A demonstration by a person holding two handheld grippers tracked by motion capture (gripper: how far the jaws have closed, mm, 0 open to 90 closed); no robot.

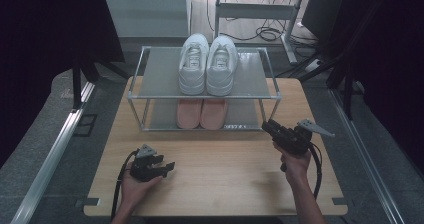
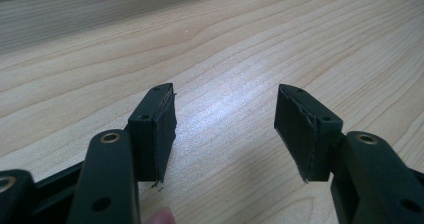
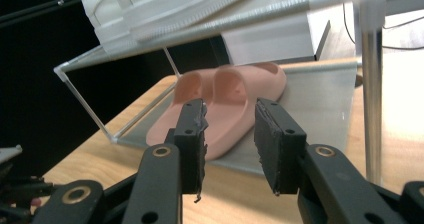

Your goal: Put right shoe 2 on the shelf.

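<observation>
Pink slippers (image 3: 225,104) lie on the rack's (image 1: 260,98) lower shelf, under the white sneakers (image 1: 208,64); the right gripper (image 3: 230,134) (jaws narrowly parted) should probably enter level below the rail; left gripper (image 2: 225,129) gapes wide, empty

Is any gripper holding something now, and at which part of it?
Nothing is held. The left gripper is open over bare table. The right gripper is open too, aimed at the pink slippers but apart from them.
</observation>
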